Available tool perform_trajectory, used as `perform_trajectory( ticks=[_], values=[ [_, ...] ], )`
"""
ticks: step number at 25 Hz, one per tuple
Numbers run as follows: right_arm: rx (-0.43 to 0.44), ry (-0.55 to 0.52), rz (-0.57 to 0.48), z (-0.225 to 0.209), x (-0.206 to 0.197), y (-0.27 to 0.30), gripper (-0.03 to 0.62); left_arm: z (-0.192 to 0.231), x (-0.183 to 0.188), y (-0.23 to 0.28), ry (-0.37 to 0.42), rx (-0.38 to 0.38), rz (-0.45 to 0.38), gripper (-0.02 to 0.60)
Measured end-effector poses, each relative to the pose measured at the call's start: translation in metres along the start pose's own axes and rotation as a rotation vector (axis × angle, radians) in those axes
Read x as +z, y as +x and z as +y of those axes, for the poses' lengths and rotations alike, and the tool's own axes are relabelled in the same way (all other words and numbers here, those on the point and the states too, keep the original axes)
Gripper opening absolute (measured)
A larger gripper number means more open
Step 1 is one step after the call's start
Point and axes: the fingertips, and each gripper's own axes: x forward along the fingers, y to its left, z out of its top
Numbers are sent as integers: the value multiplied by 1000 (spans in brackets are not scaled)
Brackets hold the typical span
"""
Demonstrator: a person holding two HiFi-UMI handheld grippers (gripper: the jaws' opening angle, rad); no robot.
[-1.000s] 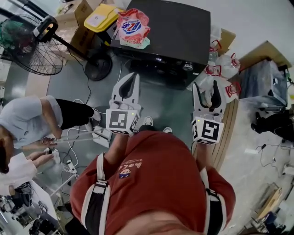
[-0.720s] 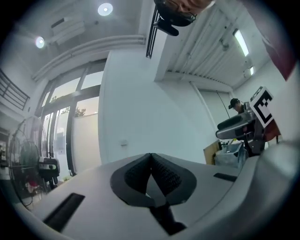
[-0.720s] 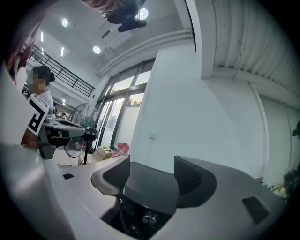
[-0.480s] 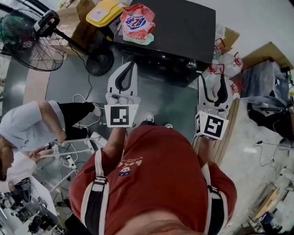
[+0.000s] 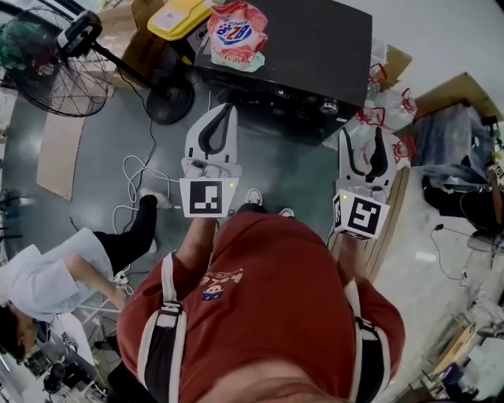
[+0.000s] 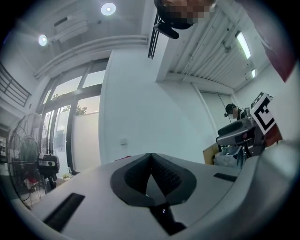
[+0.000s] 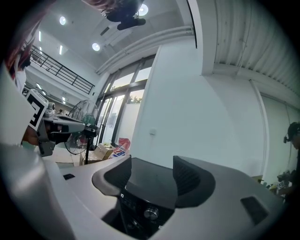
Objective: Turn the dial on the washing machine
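The black washing machine [image 5: 303,43] stands ahead of me, its silver dial [image 5: 329,106] on the front panel at the right. My right gripper [image 5: 364,135] hovers just short of the dial and a little to its right. Its jaws are closing slightly but still stand wide, with nothing between them. In the right gripper view the dial [image 7: 151,213] shows low between the spread fingers of my right gripper [image 7: 152,161], still some way off. My left gripper [image 5: 227,110] is shut and empty, held before the machine's left front. In its own view, my left gripper [image 6: 151,155] points at a white wall.
A detergent bag [image 5: 234,31] and a yellow box [image 5: 177,17] lie on the machine's left side. A standing fan [image 5: 47,67] and cardboard boxes are at the left. Plastic bags [image 5: 376,118] sit right of the machine. A crouching person [image 5: 47,287] and cables [image 5: 134,177] are at lower left.
Both grippers have come closer to the machine's front, the right one nearing the dial. The crouching person has moved down and away to the lower left.
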Motion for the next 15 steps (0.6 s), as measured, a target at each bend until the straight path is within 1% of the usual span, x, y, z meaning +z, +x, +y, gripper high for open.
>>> perform_trajectory(
  ticks=[3,8,12,13,15],
  values=[
    [9,12,7,2,-3,-1,263,-1,-3,-4,11,-2,16,11],
    [14,11,-5,9,-2,-4,231,2,-8,-11,-11,18,18,11],
    [22,10,-18,13,1,-6,174,2,-10,-16,-9,21,25,11],
    [25,15,-20,14,1,-6,143,2,-11,-17,-10,21,26,11],
    [20,24,-26,14,2,-7,46,1,-11,-17,-12,17,27,11]
  ],
)
